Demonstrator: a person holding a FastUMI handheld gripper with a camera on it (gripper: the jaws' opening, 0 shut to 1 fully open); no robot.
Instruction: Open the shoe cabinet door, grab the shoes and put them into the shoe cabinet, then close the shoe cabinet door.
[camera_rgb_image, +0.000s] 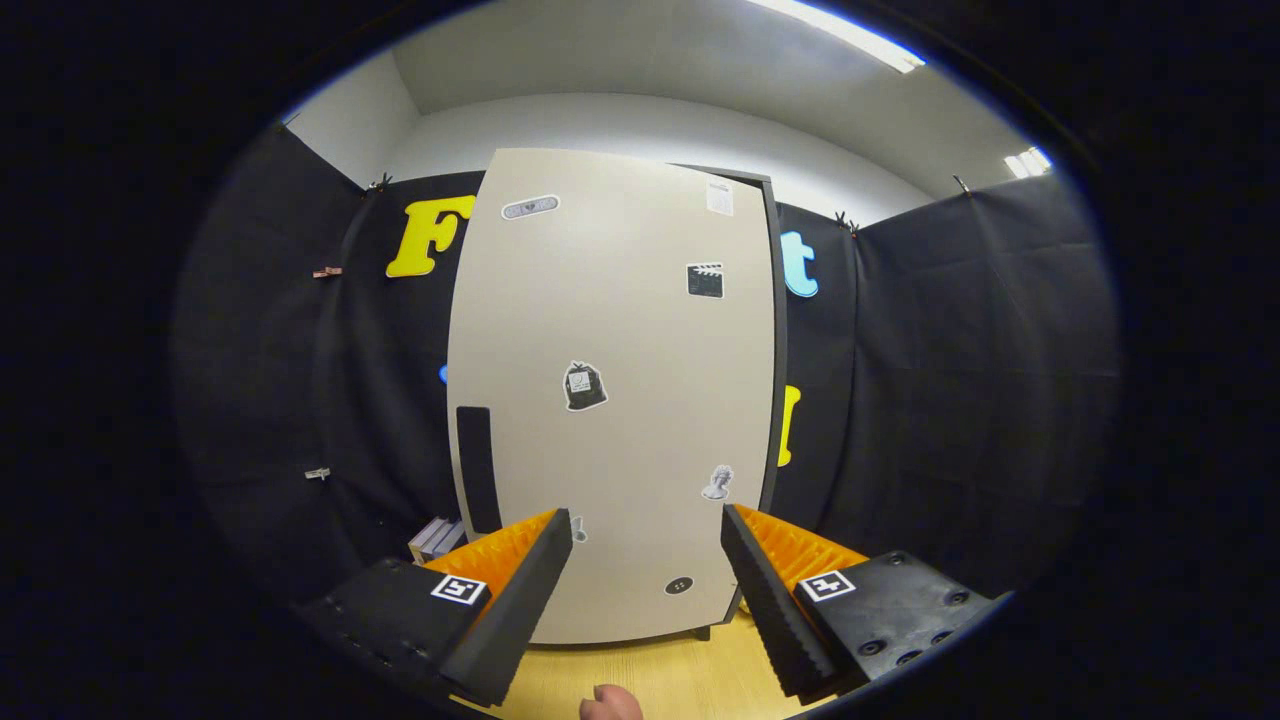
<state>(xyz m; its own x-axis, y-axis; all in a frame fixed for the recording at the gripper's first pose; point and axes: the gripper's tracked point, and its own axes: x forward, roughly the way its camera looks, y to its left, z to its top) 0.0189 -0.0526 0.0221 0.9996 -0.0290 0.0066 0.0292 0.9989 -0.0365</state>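
Observation:
A tall beige shoe cabinet door (620, 400) stands just ahead of my fingers, carrying several small stickers and a dark vertical handle recess (477, 468) near its left edge. The cabinet's dark side panel (778, 350) shows along the door's right edge, where the door sits slightly off the frame. My gripper (646, 525) is open, its two fingers spread wide with nothing between them, pointing at the lower part of the door. A grey shoe (437, 538) lies low on the floor to the left of the cabinet, partly hidden behind my left finger.
Light wooden floor (640, 670) runs under the cabinet. A bit of a person's hand (610, 703) shows below, between the fingers. Black cloth walls close in on both sides and behind the cabinet.

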